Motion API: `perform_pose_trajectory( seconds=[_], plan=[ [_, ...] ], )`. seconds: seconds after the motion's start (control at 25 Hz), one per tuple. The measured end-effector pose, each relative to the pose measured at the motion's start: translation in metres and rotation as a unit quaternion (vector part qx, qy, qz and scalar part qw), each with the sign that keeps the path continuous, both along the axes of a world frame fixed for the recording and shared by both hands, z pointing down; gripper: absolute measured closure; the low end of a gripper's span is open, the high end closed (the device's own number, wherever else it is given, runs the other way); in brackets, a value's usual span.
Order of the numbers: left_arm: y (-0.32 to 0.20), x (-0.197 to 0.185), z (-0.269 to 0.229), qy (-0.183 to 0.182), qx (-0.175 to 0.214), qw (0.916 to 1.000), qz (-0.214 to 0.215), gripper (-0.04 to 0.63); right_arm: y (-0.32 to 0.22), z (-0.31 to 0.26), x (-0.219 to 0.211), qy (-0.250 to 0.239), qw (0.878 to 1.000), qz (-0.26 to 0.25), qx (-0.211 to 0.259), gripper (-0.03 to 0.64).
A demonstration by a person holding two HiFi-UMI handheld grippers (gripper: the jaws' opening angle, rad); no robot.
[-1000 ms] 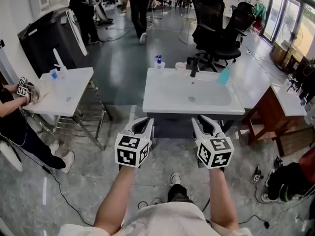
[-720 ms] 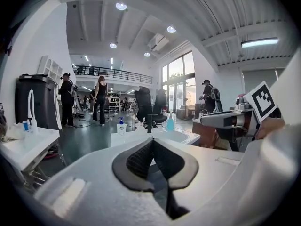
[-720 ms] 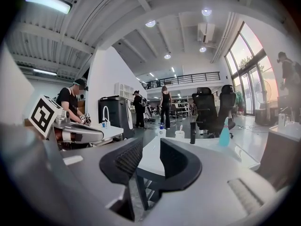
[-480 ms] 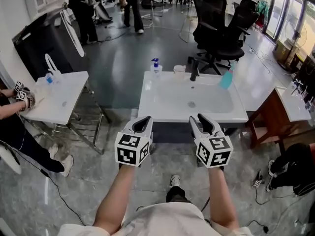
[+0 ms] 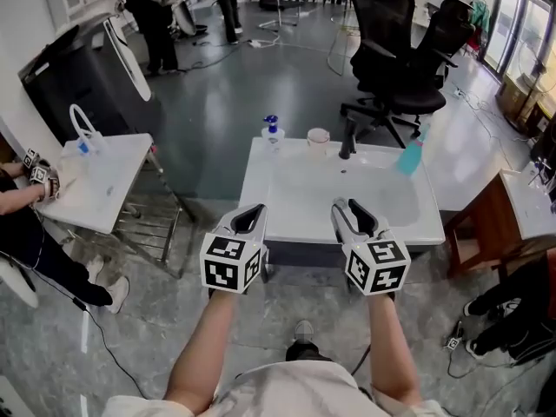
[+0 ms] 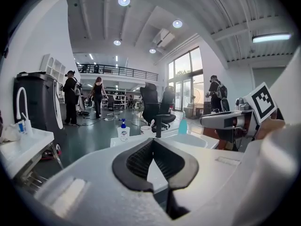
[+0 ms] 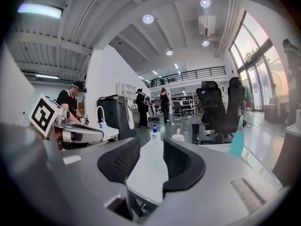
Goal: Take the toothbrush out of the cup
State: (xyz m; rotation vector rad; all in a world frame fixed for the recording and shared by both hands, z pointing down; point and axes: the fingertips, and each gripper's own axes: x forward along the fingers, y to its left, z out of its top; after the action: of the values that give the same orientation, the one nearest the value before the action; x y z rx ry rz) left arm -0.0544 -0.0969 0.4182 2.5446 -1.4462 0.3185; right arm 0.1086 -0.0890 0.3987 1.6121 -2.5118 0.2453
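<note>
Black ribbed pads on the right gripper (image 7: 151,147) stand apart with nothing between them; its jaws have just been opening. The left gripper (image 6: 153,142) has its pad tips pressed together, and it too is empty. Both are held side by side, pointing toward the near edge of a white sink (image 5: 287,220) and touching nothing. The cup (image 5: 319,137) stands on the sink's far rim, well apart from both grippers, between a pump bottle (image 5: 273,132) on its left and a black tap (image 5: 349,137) on its right. The toothbrush (image 7: 178,131) is in the cup, only a small pale tip showing above the rim. A teal bottle (image 5: 410,157) stands near the far right corner
</note>
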Motion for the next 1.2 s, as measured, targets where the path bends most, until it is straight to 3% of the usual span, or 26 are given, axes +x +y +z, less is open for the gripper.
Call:
perform_pose_trajectory(
  seconds=[0.56, 1.2],
  plan=[
    [-0.084, 0.028, -0.003, -0.007, -0.006, 0.9995, -0.029, 0.592, -0.094, 0.003, 0.030, -0.005, 1.000, -0.029, -0.011, 0.454],
    [-0.121, 0.033, -0.005, -0.011, -0.003, 0.9984, -0.055, 0.592, -0.138, 0.004, 0.035, -0.010, 0.999, -0.047, -0.010, 0.440]
  ],
)
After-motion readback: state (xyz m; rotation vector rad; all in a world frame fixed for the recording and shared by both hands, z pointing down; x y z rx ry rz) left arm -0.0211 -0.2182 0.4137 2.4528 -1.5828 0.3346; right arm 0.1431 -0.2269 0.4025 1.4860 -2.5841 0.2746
